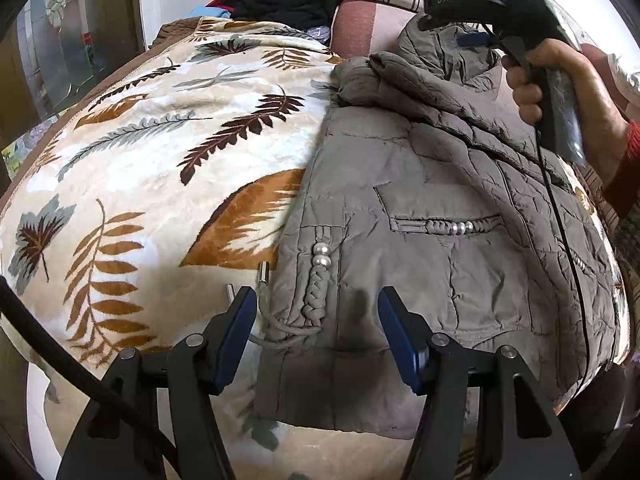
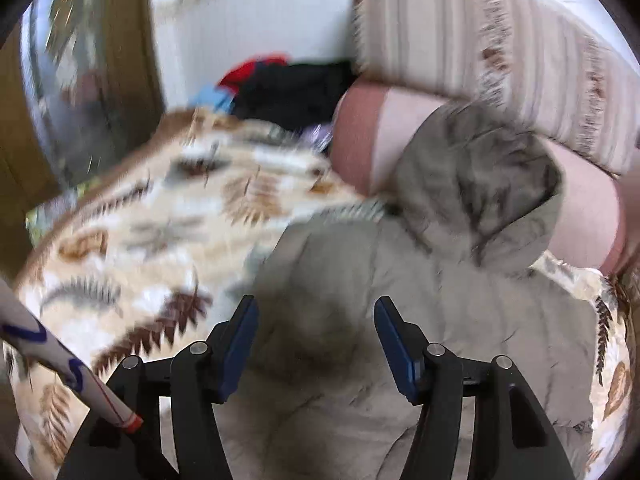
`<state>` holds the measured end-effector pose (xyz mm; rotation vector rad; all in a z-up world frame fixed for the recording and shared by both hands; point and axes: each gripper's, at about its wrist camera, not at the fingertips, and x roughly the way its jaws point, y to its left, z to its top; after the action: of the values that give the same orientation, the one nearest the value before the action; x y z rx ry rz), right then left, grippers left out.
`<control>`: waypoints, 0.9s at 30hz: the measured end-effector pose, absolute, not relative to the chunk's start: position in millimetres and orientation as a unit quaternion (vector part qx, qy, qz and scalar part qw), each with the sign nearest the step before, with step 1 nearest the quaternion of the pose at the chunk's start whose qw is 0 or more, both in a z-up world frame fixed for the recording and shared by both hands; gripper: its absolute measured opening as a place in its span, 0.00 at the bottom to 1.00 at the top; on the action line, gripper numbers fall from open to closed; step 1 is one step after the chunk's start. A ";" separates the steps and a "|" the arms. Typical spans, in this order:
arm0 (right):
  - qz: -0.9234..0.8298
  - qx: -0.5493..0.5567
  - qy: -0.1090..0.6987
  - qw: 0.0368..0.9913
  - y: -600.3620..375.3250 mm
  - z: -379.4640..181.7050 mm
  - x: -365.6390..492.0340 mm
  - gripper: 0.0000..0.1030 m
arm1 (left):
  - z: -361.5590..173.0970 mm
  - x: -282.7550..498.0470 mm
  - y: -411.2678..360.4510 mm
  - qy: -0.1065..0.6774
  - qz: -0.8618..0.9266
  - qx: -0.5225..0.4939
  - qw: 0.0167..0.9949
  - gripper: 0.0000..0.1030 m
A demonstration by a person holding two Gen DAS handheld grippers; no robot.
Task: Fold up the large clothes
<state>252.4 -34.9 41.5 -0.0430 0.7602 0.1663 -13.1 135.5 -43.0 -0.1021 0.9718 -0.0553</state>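
Blanket (image 1: 160,128) (leaf-print) under jacket (image 1: 420,200) | pillows (image 2: 500,40) behind | both tongs (image 1: 316,308) (image 2: 316,316) agape, empty

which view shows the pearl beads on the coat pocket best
The left wrist view. It is sharp, and the pearl beads sit in plain sight on the braided pocket trim of the grey padded coat. The right wrist view is motion-blurred; the coat shows there, but no beads can be made out.

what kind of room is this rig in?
Probably a bedroom at home. A grey quilted jacket lies on a bed covered by a leaf-print fleece blanket, with striped bedding rolled at the head and a pile of clothes against the wall. Both grippers, left and right, are open.
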 end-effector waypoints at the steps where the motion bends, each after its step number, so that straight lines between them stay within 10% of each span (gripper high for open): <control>1: 0.064 -0.013 0.371 0.926 -40.8 40.6 258.6 0.63 | -43.5 -12.5 135.5 0.467 -0.026 -0.049 0.882 0.60; 10: 0.008 -0.069 0.478 0.876 -25.7 -50.3 312.2 0.56 | -46.8 -6.0 137.1 0.479 -0.010 -0.043 0.877 0.60; 27: 0.066 -0.014 0.465 0.883 -140.2 17.4 175.6 0.77 | -8.8 -24.6 133.8 0.450 0.033 -0.009 0.892 0.67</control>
<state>175.6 -140.2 17.4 -0.0299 0.9687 0.1368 -24.6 133.8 -8.8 -0.0196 0.9346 0.0675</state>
